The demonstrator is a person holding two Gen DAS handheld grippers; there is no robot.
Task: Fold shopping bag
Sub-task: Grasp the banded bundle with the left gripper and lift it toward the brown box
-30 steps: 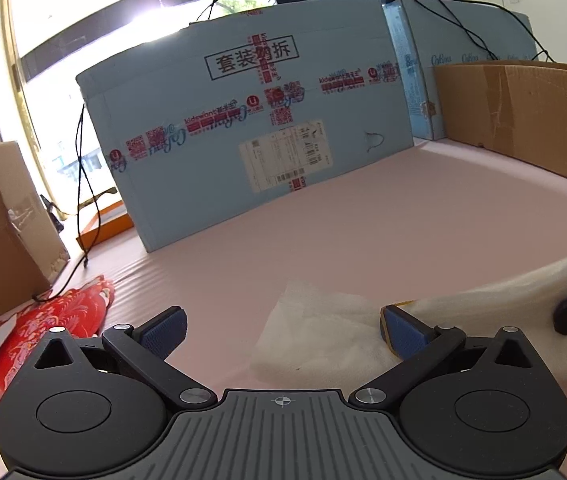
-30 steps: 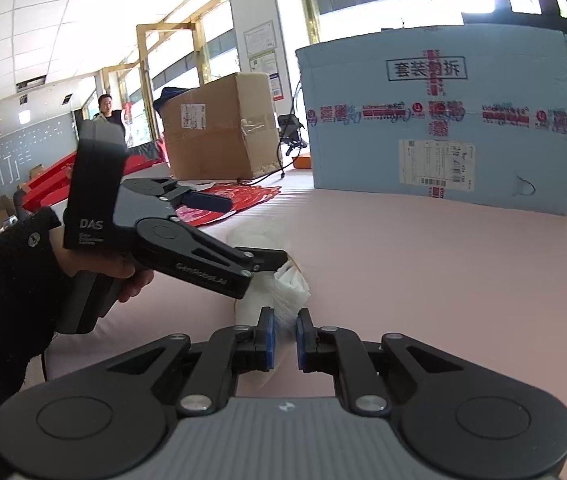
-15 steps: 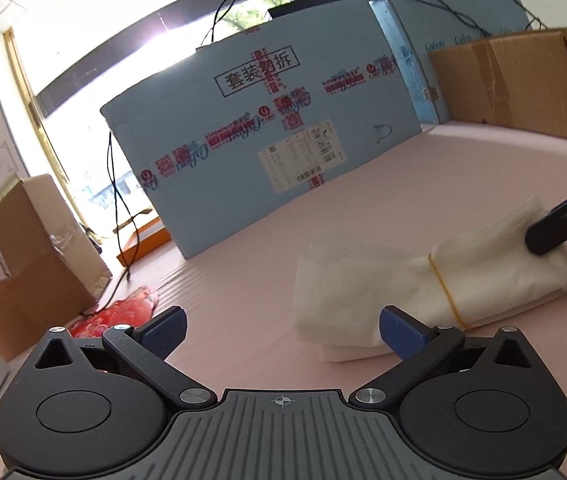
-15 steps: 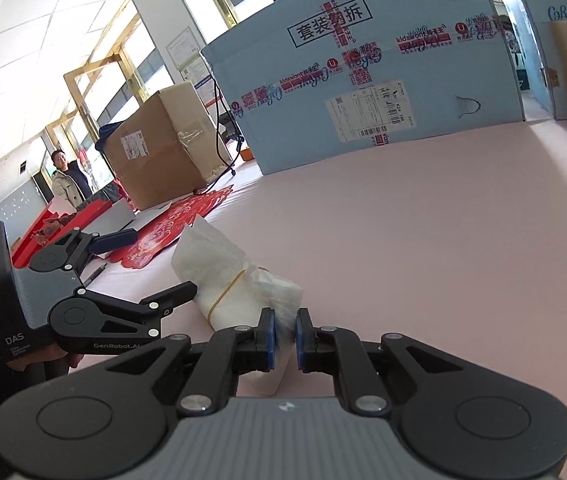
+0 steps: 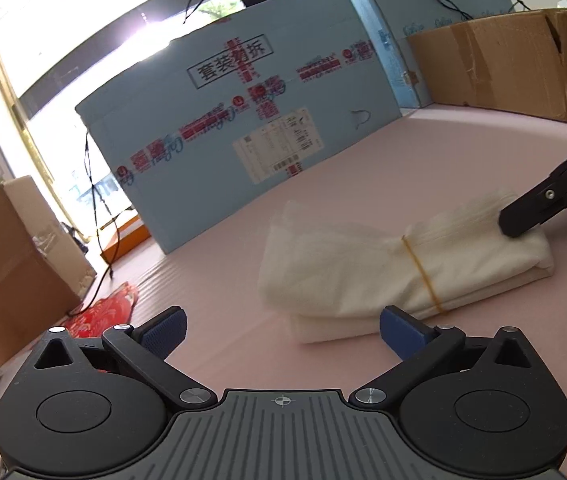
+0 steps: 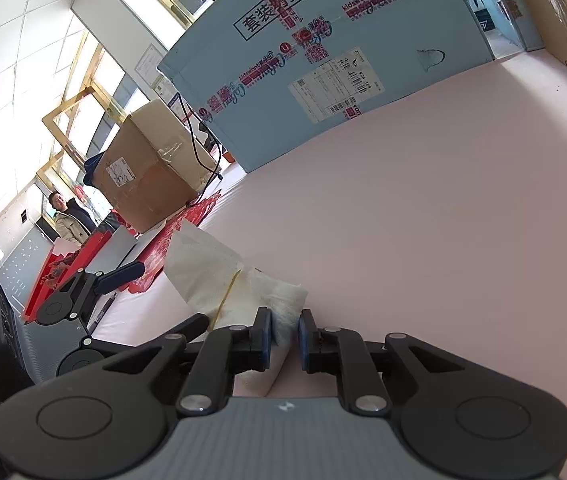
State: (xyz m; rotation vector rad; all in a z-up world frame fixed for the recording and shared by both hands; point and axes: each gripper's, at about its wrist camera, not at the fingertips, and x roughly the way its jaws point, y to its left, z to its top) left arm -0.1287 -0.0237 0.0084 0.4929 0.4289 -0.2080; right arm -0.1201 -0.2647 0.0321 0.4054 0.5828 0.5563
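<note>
Right wrist view: the right gripper (image 6: 285,330) has its jaws opening, an end of the folded white shopping bag (image 6: 239,280) between them on the pink table (image 6: 423,208). Left gripper (image 5: 281,326) gapes wide, empty, bag just ahead.

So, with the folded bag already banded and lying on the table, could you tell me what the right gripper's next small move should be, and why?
Probably finish opening and back straight off. The right gripper has its jaws opening with a corner of the white bag between them. The bag lies flat on the pink table, its yellow rubber band in place, and the left gripper stands open and clear of it.
</note>
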